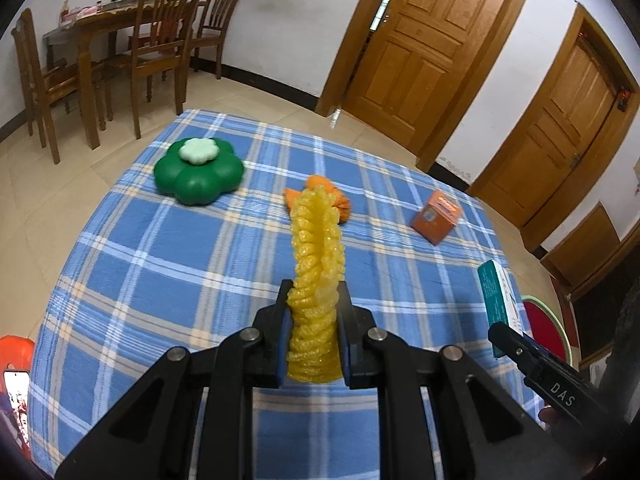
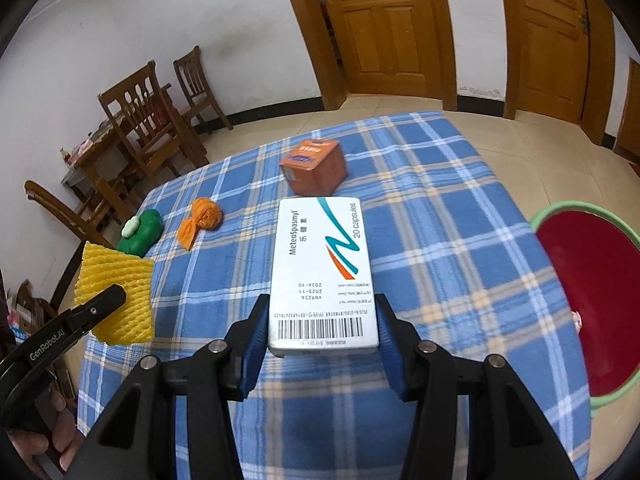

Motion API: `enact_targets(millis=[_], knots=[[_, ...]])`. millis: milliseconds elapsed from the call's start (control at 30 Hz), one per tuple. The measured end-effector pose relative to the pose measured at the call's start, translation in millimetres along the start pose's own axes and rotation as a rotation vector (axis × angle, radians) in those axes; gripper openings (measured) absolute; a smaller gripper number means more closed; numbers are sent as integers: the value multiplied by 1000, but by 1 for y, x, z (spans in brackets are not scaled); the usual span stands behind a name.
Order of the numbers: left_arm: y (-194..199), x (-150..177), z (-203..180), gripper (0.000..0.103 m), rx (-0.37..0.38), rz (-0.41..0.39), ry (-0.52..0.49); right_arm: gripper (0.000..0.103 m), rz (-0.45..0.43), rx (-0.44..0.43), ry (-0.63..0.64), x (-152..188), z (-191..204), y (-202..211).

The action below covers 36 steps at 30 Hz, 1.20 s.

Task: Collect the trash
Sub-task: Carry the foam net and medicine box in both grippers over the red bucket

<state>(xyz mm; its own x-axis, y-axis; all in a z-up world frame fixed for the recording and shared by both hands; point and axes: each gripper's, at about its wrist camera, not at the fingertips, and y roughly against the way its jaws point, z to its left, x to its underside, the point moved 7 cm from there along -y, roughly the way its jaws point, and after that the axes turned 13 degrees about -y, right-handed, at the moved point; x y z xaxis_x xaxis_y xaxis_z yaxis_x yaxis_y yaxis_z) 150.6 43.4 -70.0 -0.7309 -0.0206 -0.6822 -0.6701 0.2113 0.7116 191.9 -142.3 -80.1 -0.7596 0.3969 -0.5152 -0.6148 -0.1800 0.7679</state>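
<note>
Both of your grippers carry trash above the blue plaid table.

Your left gripper has its jaws pressed tight on a yellow foam fruit net, which stands up from the pads toward 12 o'clock. Your right gripper pinches a white capsule box by its long sides, the printed face up. On the tablecloth, an orange box lies just beyond the capsule box at 12 o'clock, an orange net bundle at 10 o'clock, and a green flower-shaped container farther out at 10 o'clock. A red basin with a green rim sits off the table's edge at 3 o'clock.
</note>
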Motion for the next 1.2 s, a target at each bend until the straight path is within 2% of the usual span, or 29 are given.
enact_targets(millis=[600, 1200], knots=[[11, -5, -62, 18, 100, 9, -91, 53, -77, -5, -103, -8, -56, 50], [5, -17, -148, 18, 244, 45, -239, 53, -163, 65, -228, -23, -129, 85]])
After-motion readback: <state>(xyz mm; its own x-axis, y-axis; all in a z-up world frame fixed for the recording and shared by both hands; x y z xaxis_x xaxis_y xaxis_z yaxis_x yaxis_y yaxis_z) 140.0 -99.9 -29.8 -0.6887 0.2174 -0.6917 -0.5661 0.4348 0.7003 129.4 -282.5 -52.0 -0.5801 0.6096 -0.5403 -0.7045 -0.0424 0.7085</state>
